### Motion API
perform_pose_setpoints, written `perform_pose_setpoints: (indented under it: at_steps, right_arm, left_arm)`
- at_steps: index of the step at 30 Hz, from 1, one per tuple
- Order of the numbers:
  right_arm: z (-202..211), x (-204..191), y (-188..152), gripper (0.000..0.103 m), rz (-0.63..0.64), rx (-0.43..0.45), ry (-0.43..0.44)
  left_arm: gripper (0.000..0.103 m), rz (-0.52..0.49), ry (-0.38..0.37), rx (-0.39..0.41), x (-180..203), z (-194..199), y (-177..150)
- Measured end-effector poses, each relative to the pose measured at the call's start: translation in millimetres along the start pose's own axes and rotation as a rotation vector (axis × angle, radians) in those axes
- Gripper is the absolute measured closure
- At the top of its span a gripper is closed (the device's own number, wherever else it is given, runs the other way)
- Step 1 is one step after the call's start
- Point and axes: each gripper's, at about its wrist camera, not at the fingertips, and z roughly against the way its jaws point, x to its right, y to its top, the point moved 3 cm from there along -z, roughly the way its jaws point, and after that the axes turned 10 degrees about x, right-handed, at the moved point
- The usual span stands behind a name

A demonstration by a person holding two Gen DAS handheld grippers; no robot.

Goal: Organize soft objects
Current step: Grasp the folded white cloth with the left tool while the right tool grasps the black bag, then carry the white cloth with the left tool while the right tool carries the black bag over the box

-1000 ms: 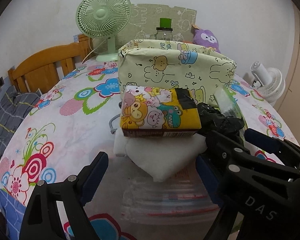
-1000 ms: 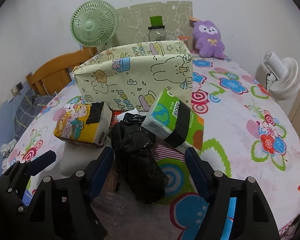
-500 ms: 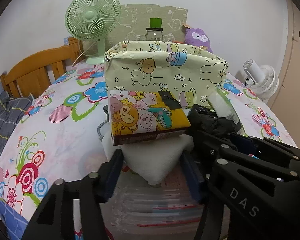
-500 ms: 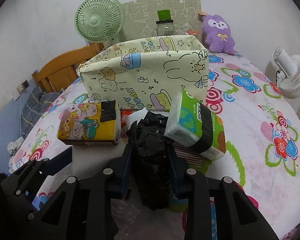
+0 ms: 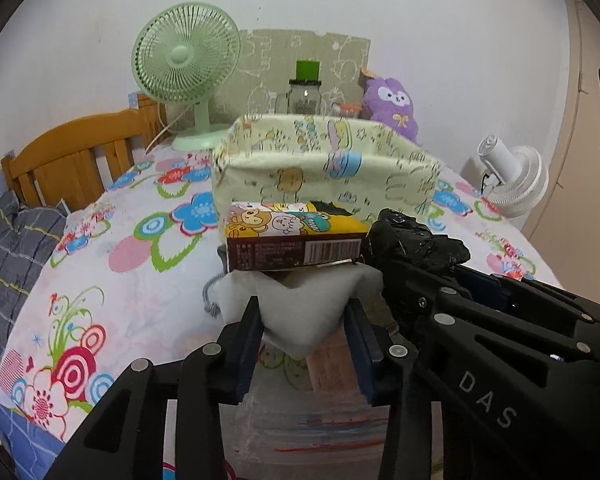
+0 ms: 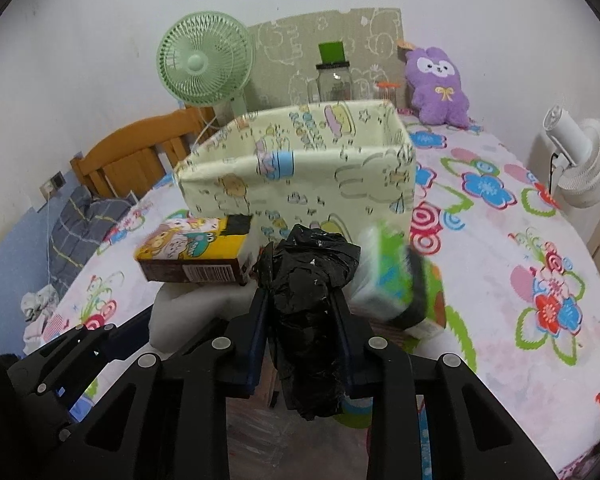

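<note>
On the floral table, in front of the bin:
white foam pad (image 5: 304,312): clamped in my left gripper (image 5: 305,354), yellow tissue pack (image 5: 292,236) riding on top.
black bag (image 6: 308,300): my right gripper (image 6: 300,344) has just squeezed shut on it.
green tissue pack (image 6: 396,280): loose beside it, blurry.
fabric bin (image 6: 300,172): just behind, looks empty from here.
progress: 0 items in, 4 left I'd say.

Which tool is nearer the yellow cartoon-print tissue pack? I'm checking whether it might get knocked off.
Left. The left tool pinches the white foam pad directly beneath the tissue pack; the right tool clamps the crumpled black plastic bag beside it.
</note>
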Motion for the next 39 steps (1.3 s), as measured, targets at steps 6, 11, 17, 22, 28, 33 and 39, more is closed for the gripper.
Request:
perform_pose_setpoints:
  at_steps: [6,11,17,22,28,33,39]
  right_arm:
    - [14,0,12,0.07,-0.001,0.031,-0.009]
    - [25,-1,22,0.07,-0.002,0.055,-0.008]
    - [38,-3,34,0.07,0.003,0.087,-0.012]
    - [49,-3,45,0.07,0.007,0.11,-0.028]
    - [63,-5,56,0.07,0.008,0.129,-0.049]
    - [73,-6,64,0.07,0.012,0.15,-0.057]
    - [80,-6,74,0.07,0.008,0.174,-0.066]
  left_arm:
    - [0.065,-0.001,-0.015,0.026,2,10,13]
    - [0.065,-0.01,-0.017,0.054,5,19,22]
    - [0.065,-0.019,-0.016,0.085,8,30,35]
    - [0.065,-0.032,-0.014,0.103,13,38,46]
    - [0.065,-0.045,-0.007,0.13,17,49,57]
    - [0.065,-0.049,-0.011,0.147,18,57,65]
    - [0.065,-0.057,-0.017,0.172,22,61,76]
